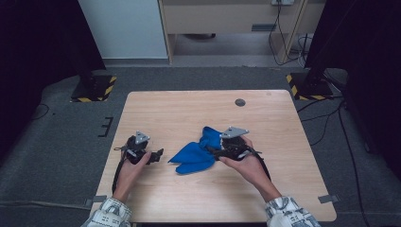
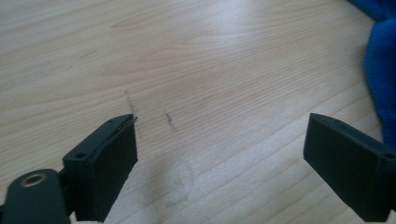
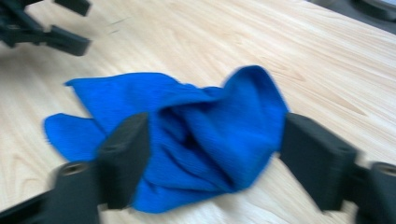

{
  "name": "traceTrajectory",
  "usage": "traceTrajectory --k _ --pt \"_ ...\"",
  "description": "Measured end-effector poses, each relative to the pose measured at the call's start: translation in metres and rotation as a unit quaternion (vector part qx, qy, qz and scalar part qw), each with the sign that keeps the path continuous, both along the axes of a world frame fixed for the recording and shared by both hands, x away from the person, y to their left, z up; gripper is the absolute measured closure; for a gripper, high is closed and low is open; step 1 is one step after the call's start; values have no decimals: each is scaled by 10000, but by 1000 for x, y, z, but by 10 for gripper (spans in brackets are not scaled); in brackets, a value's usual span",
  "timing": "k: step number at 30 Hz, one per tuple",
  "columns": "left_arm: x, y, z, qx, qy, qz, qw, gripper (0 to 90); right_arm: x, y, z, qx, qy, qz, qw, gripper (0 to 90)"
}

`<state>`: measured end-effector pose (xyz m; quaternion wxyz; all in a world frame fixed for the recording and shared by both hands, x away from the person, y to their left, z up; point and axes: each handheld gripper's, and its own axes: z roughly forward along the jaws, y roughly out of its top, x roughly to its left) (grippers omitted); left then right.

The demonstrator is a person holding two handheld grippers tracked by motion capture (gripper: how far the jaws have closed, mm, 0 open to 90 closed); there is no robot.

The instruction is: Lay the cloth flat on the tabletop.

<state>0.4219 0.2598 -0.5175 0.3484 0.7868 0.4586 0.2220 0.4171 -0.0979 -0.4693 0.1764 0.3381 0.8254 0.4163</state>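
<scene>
Roughly centred on the wooden table [image 1: 283, 123], nearer the person's edge, lies a crumpled blue cloth [image 1: 196, 153], bunched into folds with one peak raised at its right end. Right gripper [image 1: 218, 152] sits against the cloth's right side; its jaws stand apart with the bunched cloth [image 3: 196, 135] between them, pads not clearly pressing, so no firm hold. Left gripper [image 1: 160, 153] rests left of the cloth, near but apart; its jaws gape wide over bare wood, holding nothing. Cloth edge [image 2: 380, 70] shows just beyond its right-hand jaw.
</scene>
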Motion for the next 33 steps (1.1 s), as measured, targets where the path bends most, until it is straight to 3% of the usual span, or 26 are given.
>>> traceTrajectory --k 5,14,22,33 --pt "-4 -12 12 -131 -157 -179 9996 186 10 -18 -11 -142 -26 -427 9990 568" --pt "-9 -35 18 -262 -134 -631 9976 266 18 -33 -33 179 18 -678 9975 806" --pt "-10 -51 24 -288 -165 -820 9961 277 34 -36 -38 147 135 -914 9956 806" --pt "-11 -56 19 -188 -194 -888 9957 260 77 -19 -49 330 630 -1235 9898 653"
